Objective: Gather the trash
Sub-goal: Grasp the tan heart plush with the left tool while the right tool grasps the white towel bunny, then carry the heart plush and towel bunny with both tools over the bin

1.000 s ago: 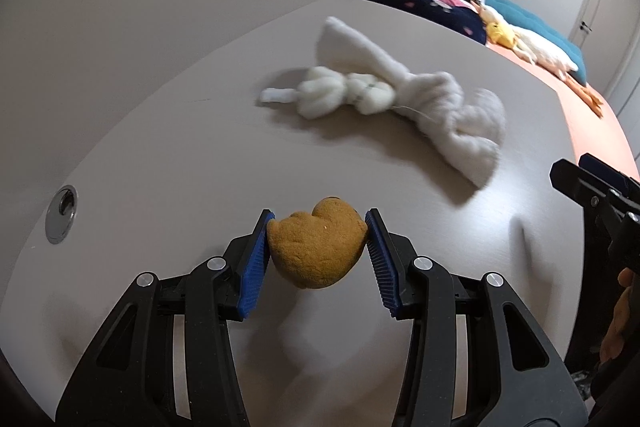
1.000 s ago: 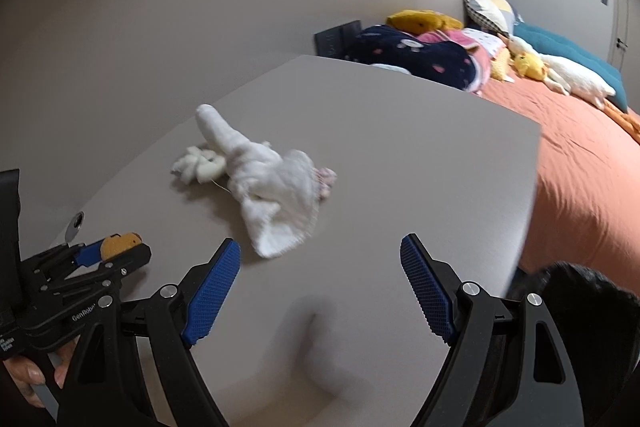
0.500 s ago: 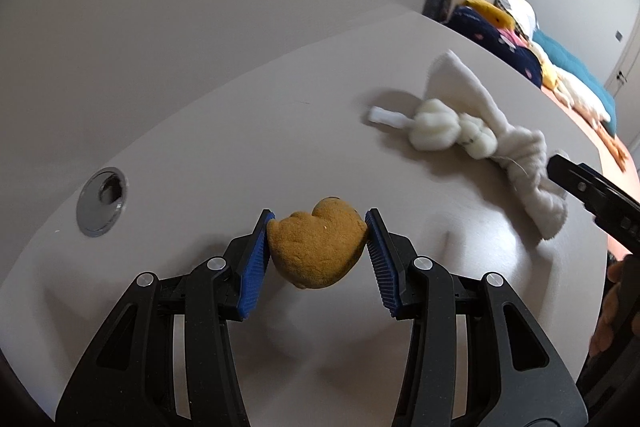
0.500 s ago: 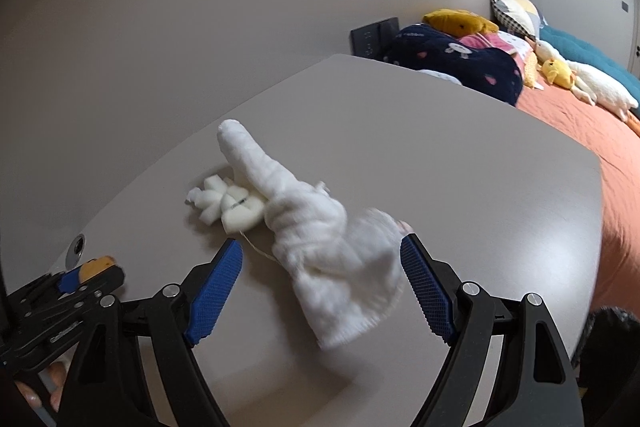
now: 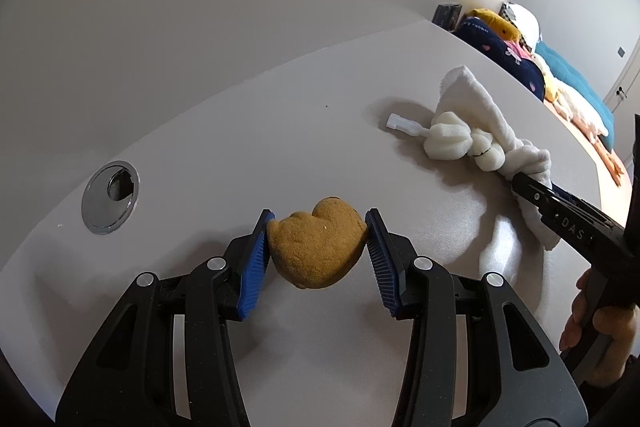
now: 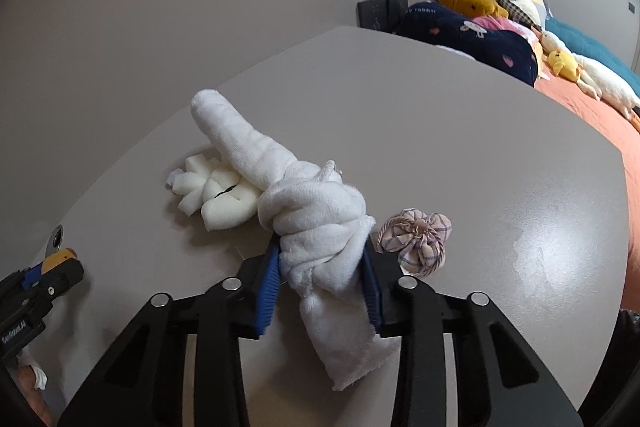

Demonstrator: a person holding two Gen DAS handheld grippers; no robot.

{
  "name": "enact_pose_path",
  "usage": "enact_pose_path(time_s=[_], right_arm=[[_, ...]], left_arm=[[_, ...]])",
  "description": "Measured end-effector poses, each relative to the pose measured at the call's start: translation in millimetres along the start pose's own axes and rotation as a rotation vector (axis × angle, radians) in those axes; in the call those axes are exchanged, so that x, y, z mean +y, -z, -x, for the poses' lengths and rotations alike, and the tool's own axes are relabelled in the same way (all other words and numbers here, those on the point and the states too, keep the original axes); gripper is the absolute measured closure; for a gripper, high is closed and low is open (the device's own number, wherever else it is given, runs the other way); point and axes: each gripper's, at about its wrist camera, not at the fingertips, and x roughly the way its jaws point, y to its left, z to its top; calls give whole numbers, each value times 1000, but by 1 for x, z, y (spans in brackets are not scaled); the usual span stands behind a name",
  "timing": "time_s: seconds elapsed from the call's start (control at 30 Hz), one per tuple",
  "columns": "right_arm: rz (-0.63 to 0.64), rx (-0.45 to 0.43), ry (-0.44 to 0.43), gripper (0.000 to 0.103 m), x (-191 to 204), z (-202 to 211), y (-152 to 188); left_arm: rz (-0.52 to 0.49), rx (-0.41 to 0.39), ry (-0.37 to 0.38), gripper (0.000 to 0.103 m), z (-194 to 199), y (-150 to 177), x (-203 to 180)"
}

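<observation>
L gripper (image 5: 318,253) pinches the brown plush lump (image 5: 316,247) above the desk (image 5: 240,131), R gripper (image 6: 320,281) jaws closing round the knotted white cloth (image 6: 316,227), w/ foam piece (image 6: 216,195) beyond—cloth may snag & drag it.

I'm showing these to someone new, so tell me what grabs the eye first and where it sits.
Up front, the left hand-held gripper is clamped on a tan heart-shaped sponge above the grey table. Further right, the right hand-held gripper is closing its jaws on a knotted white towel, with white foam pieces touching its left side. A small plaid fabric puff lies just right of the towel.
</observation>
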Motion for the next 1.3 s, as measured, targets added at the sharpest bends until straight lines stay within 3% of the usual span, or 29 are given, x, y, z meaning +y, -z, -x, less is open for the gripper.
enact_pose_path(time_s=[0.47, 0.77, 1.3], right_arm=[[-56, -134, -40, 67, -7, 65, -10], [-70, -202, -17, 67, -22, 107, -9], [-164, -248, 46, 66, -87, 169, 38]], left_arm=[[-38, -40, 50, 57, 24, 3, -9], [-70, -57, 84, 57, 39, 8, -19], [-226, -58, 185, 57, 65, 38, -107]])
